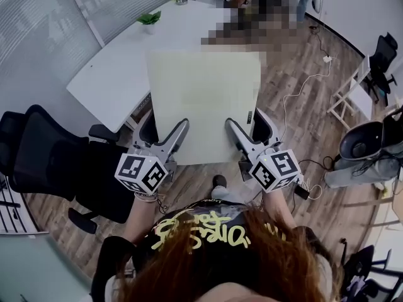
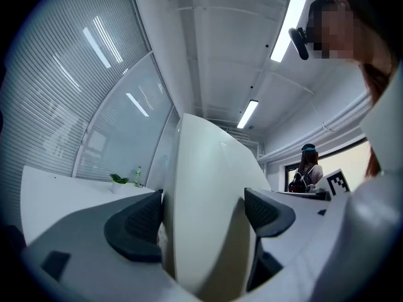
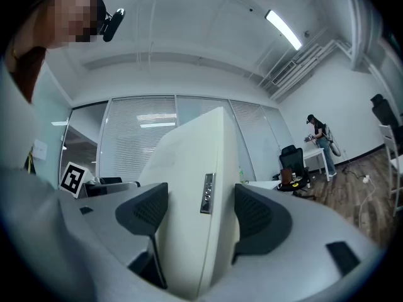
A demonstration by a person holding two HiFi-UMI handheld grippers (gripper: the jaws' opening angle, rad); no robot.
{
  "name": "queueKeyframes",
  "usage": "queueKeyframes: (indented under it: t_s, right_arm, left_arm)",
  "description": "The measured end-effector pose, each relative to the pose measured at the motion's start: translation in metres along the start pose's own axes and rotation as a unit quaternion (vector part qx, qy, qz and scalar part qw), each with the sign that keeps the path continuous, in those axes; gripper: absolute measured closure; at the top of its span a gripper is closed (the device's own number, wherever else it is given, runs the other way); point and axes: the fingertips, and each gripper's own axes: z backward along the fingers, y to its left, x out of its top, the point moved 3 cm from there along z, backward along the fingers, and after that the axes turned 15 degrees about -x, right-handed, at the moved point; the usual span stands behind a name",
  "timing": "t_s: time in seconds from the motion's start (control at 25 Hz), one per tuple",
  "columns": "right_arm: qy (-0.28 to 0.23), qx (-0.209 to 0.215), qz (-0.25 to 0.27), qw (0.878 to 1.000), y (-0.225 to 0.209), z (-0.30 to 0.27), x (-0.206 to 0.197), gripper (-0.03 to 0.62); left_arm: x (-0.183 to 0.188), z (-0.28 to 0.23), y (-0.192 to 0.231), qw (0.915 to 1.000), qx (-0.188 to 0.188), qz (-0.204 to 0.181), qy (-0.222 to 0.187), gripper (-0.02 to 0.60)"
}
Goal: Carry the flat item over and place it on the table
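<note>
Jaws of the left tool (image 1: 178, 133) and the right tool (image 1: 234, 131) are closed on the near edge of a pale flat panel (image 1: 204, 93), one towards each corner. The panel fills the frame's centre, held off the floor. Its far left corner seems to overlap the white counter (image 1: 119, 68) at upper left.

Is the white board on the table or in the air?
In the air: left gripper and right gripper clamp the board by its near edge, above chairs.
</note>
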Motion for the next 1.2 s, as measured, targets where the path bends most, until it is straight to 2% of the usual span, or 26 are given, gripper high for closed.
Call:
queueKeyframes:
  t_s: [0.8, 1.2]
  right_arm:
    - [0.019, 0.032, 0.003, 0.999, -0.091, -0.136, 0.01, 0.258]
    - [0.023, 0.047, 0.003, 0.999, -0.108, -0.169, 0.006, 0.258]
  left_arm:
    - [-0.009, -0.129, 0.078, 0.9993, 0.038, 0.002, -0.007, 0.176]
    - [-0.016, -0.152, 0.098, 0.9985, 0.054, 0.006, -0.008, 0.176]
